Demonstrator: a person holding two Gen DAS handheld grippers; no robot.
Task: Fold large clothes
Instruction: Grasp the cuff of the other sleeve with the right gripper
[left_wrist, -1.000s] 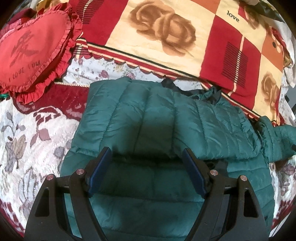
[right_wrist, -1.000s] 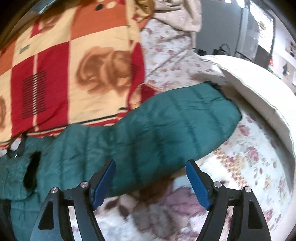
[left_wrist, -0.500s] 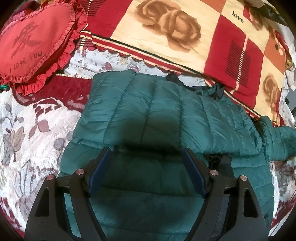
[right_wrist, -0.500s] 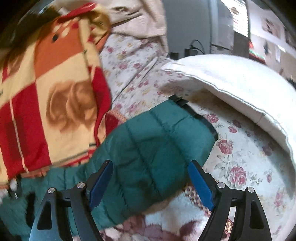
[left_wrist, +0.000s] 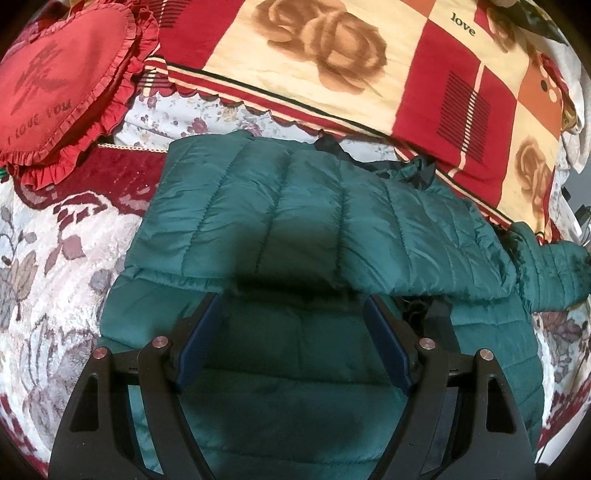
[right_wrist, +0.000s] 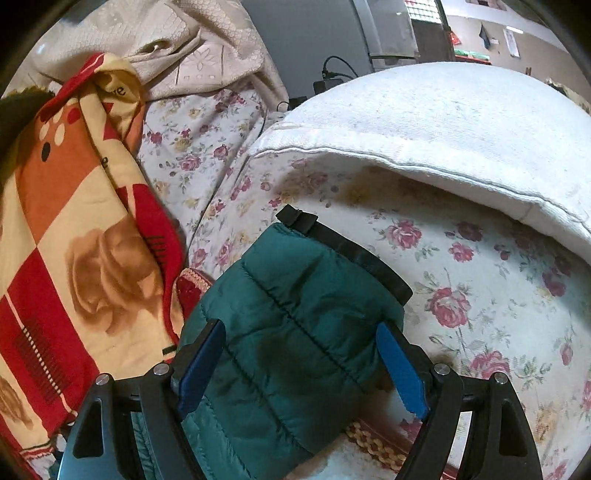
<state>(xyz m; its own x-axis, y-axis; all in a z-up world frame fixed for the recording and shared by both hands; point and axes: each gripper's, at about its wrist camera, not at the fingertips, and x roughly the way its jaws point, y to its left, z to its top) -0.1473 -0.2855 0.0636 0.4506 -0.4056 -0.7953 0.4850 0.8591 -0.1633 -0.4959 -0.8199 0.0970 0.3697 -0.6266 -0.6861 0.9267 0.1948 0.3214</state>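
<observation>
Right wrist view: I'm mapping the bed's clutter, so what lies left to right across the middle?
Red and cream rose-patterned blanket → dark green quilted jacket sleeve with black cuff → white sheet with pink flowers.

The left hand-held gripper has black plastic arms with open triangle holes, small round silver screws and flat dark blue pads. The right hand-held gripper looks the same, with brighter blue pads.
</observation>
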